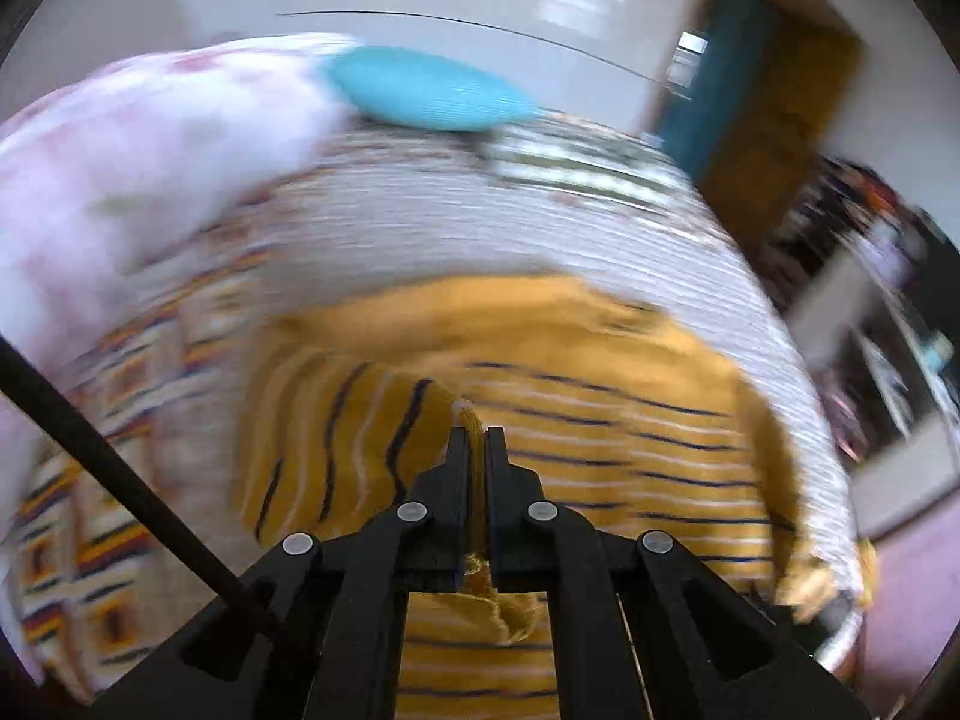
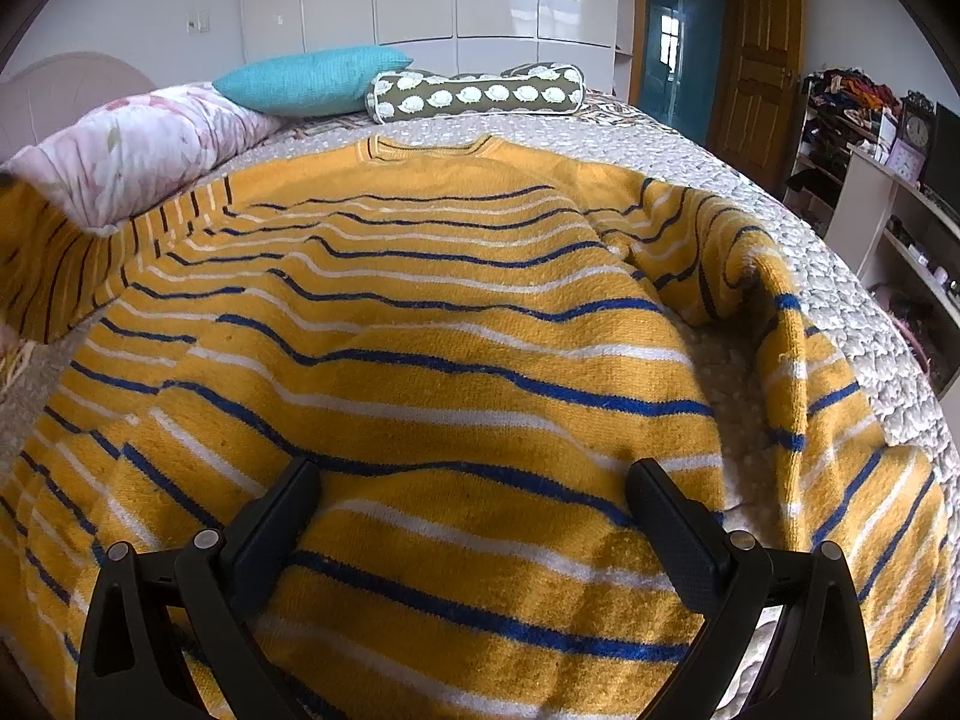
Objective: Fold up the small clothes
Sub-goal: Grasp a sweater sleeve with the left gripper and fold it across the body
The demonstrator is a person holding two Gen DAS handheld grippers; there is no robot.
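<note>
My left gripper [image 1: 477, 441] is clamped on a sleeve of the yellow striped sweater [image 2: 420, 372] spread across the bed [image 2: 810, 276], my right gripper [image 2: 474, 492] hovers wide open over its hem, teal pillow [image 2: 312, 79], sheep-print bolster [image 2: 480, 93] and floral quilt [image 2: 132, 150] crowding the far edge, bare bedspread right

Bright daylight, left view motion-blurred

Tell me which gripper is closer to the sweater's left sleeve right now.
Left. The left gripper is shut on the yellow striped sweater at its left sleeve, lifting it. The right gripper hangs open over the sweater's lower body, away from that sleeve.
</note>
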